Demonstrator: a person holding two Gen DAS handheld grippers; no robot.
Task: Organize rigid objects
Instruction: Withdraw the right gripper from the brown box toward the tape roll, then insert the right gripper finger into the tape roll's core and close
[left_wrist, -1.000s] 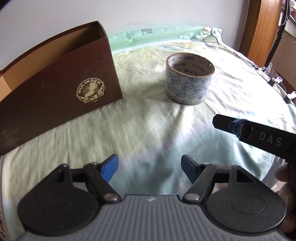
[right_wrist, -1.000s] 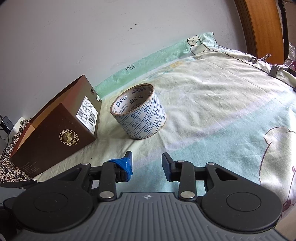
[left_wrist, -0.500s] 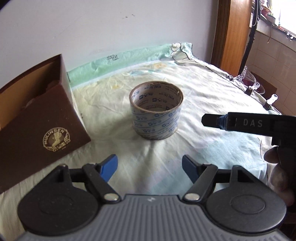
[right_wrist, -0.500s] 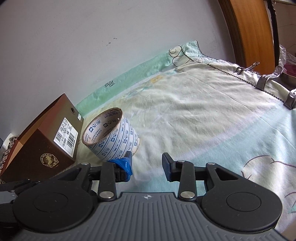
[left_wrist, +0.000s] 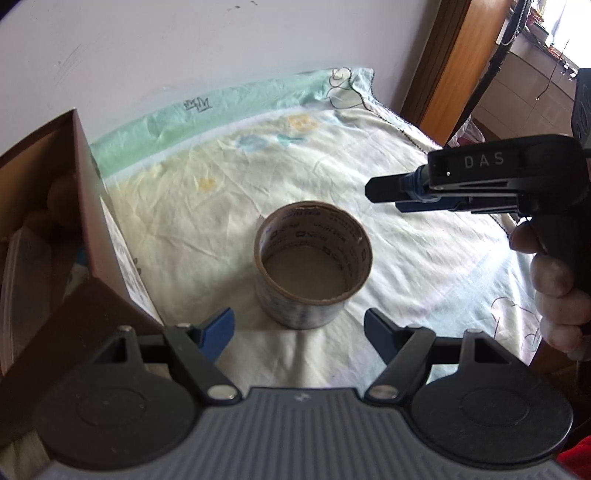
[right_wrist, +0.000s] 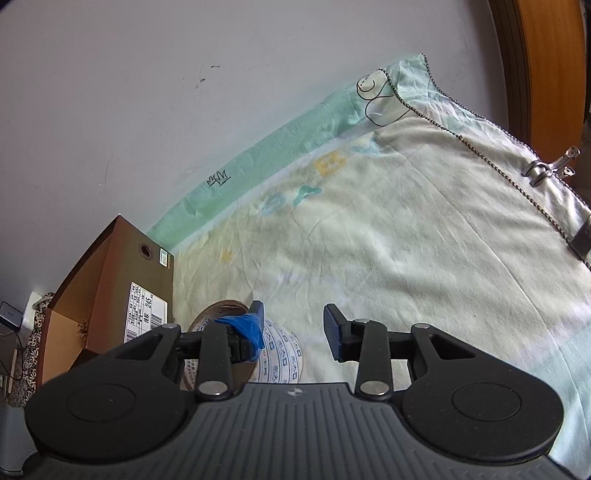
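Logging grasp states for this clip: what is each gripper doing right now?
Left gripper: open, empty, jaws apart just short of the tape roll.
Right gripper: open, empty, above the roll.

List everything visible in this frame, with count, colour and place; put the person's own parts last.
tape roll: 1, brown core with white-and-blue print, upright on the sheet, right of the box
shoe box: 1, brown, open, left side, items inside unclear
bed sheet: 1, pale yellow-green, under everything
metal clip: 1, silver, sheet's right edge
left hand-held gripper: 1, black with blue pads, open, just short of the roll
right hand-held gripper: 1, black with blue pads, open, empty
right hand: 1, holding its handle
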